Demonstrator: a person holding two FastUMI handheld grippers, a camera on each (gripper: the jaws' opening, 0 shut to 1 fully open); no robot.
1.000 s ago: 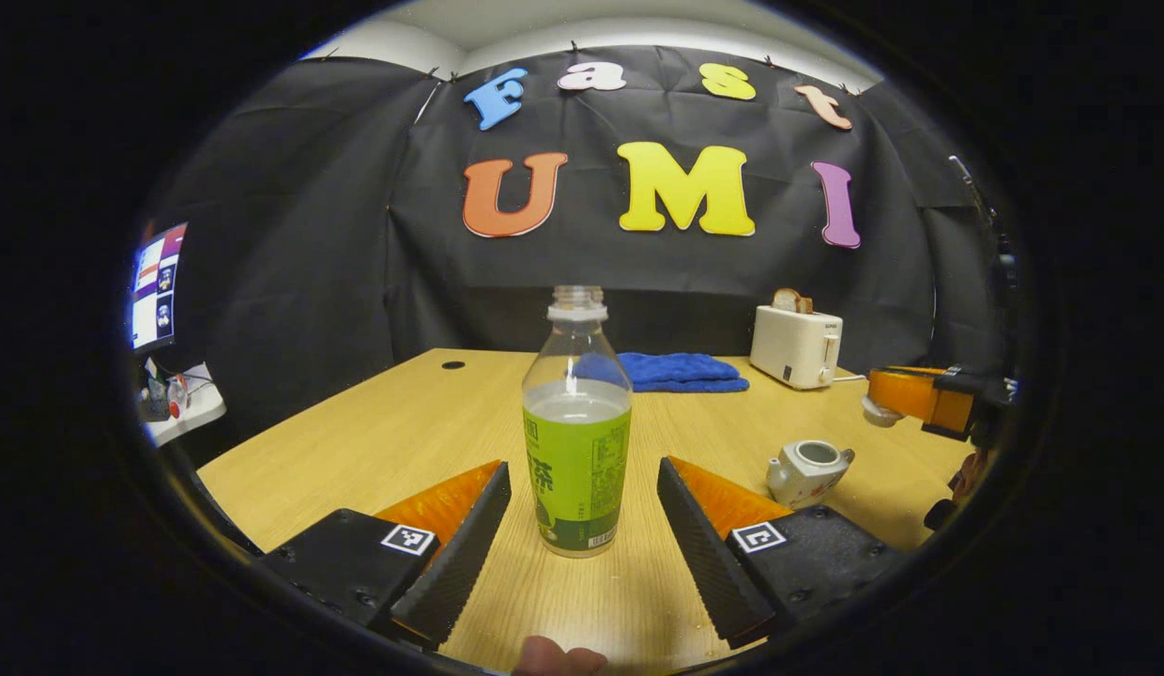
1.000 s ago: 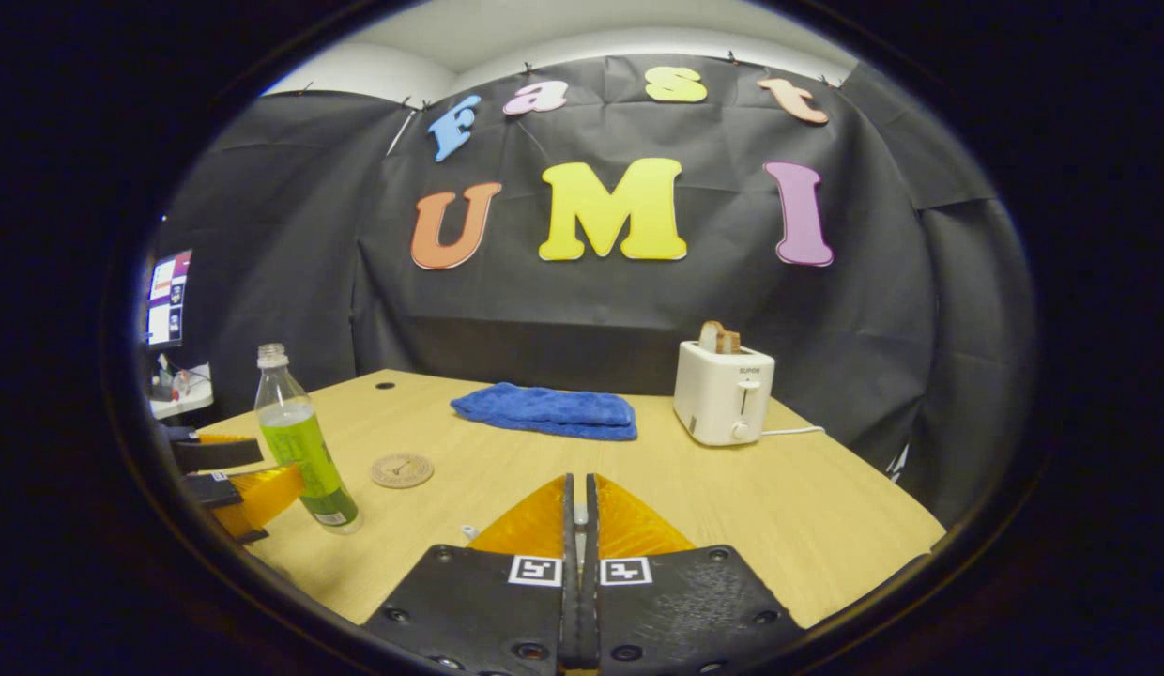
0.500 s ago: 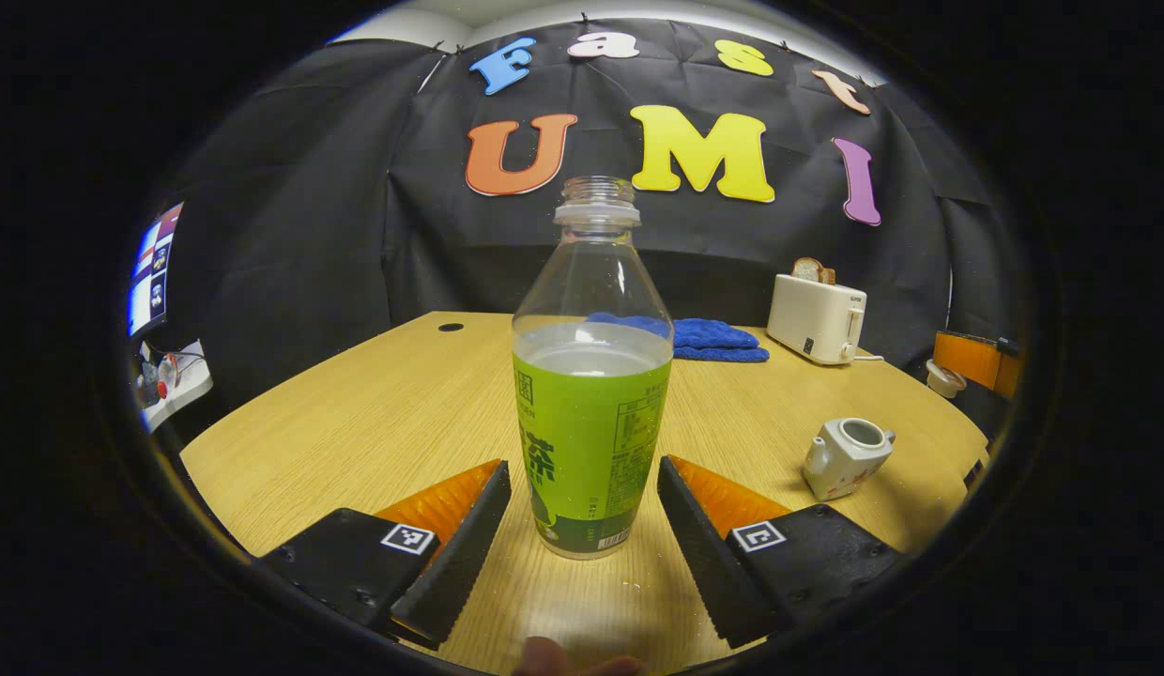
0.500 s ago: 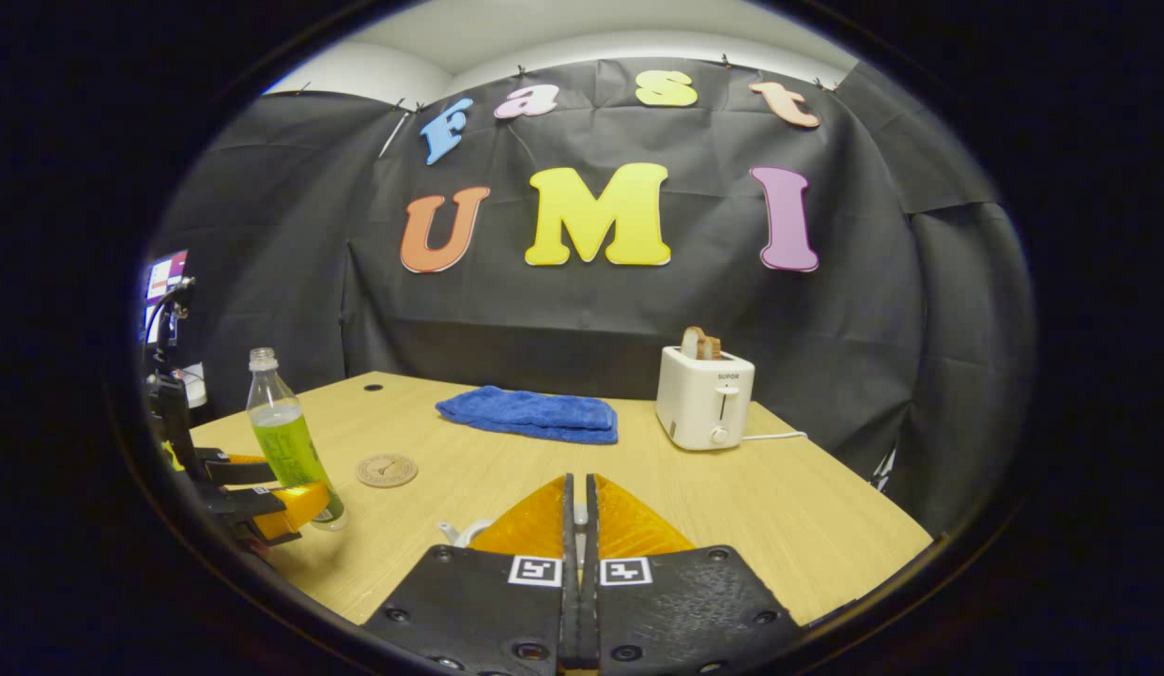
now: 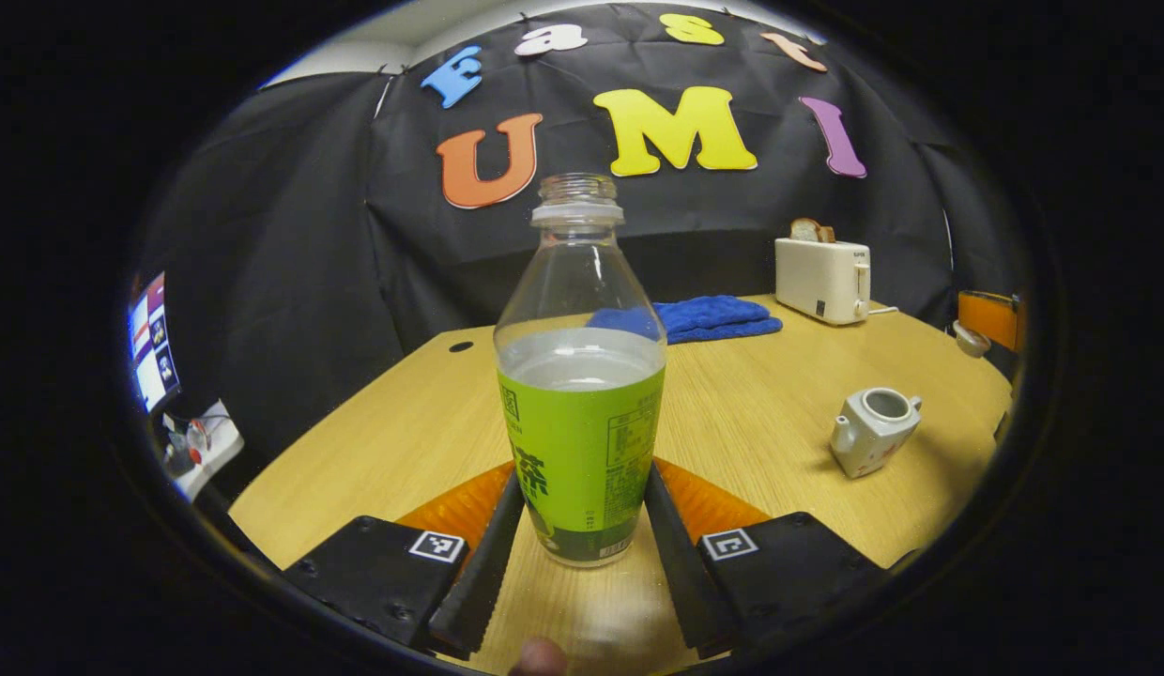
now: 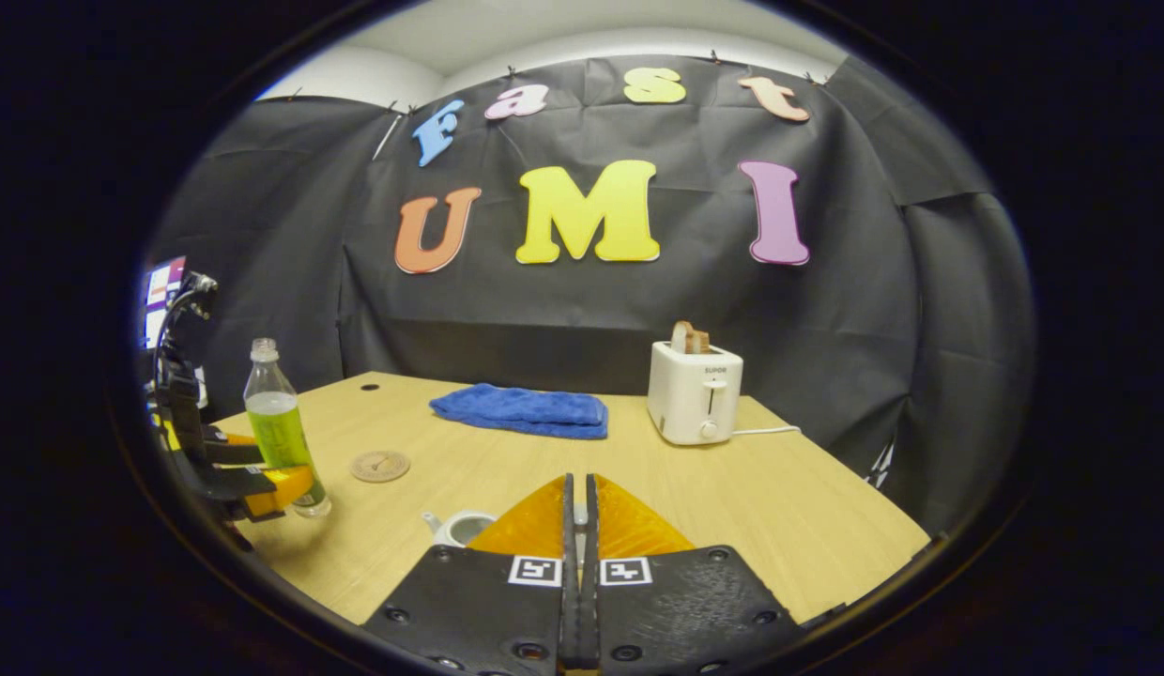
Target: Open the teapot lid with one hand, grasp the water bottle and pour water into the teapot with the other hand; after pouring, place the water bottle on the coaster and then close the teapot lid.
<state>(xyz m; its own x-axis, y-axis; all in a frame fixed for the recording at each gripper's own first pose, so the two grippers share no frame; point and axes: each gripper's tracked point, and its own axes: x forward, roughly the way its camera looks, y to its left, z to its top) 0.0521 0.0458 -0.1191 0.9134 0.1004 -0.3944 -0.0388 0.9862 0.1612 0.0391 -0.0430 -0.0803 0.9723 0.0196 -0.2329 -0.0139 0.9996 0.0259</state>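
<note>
Standing upright, the green-label water bottle (image 5: 580, 394) is sitting pinched in your left gripper (image 5: 582, 535) near the desk's (image 5: 760, 422) near-left edge; you're looking at the open teapot (image 5: 873, 430) off rightward, right gripper (image 6: 578, 526) pressed together.

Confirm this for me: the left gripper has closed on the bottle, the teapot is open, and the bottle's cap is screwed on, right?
Not quite: the bottle has no cap; the left gripper view shows its bare threaded neck open at the top. The rest holds: the left gripper presses both sides of the bottle, and the teapot stands open with its lid off.
</note>
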